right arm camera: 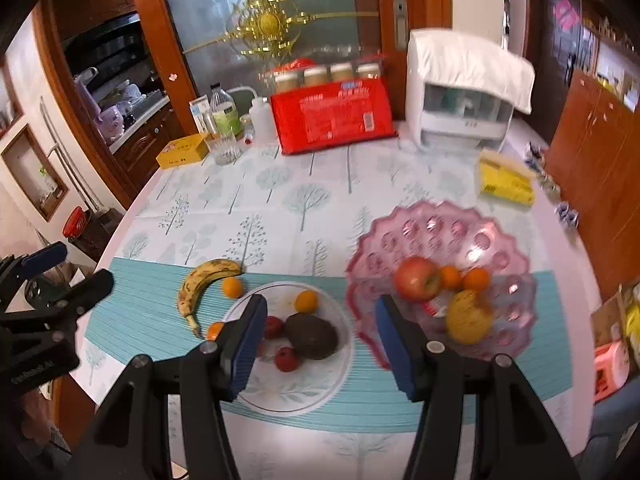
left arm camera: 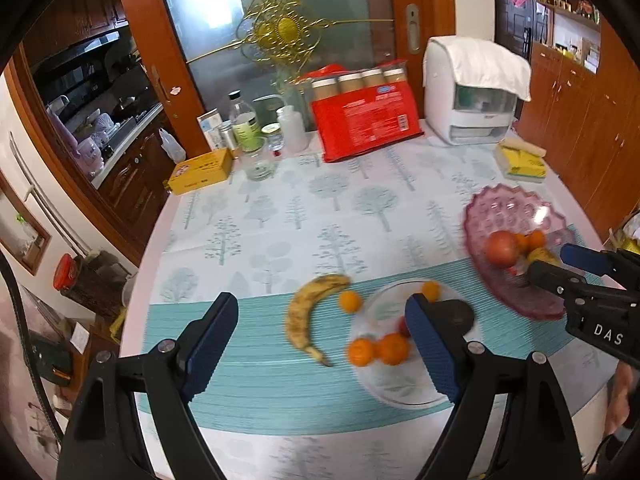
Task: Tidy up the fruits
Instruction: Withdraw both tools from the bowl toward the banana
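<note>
Both grippers hang above the surface's near edge, fingers apart and empty: left gripper over the banana, right gripper between clear plate and pink bowl. Bare cloth lies beyond; red package and white appliance line the far edge.

**A Warm Wooden Kitchen Room**

A big glass door with a brown wood frame stands at the back, and light shines through it. Brown cupboards line the right wall. A dark kitchen opens on the left.
</note>
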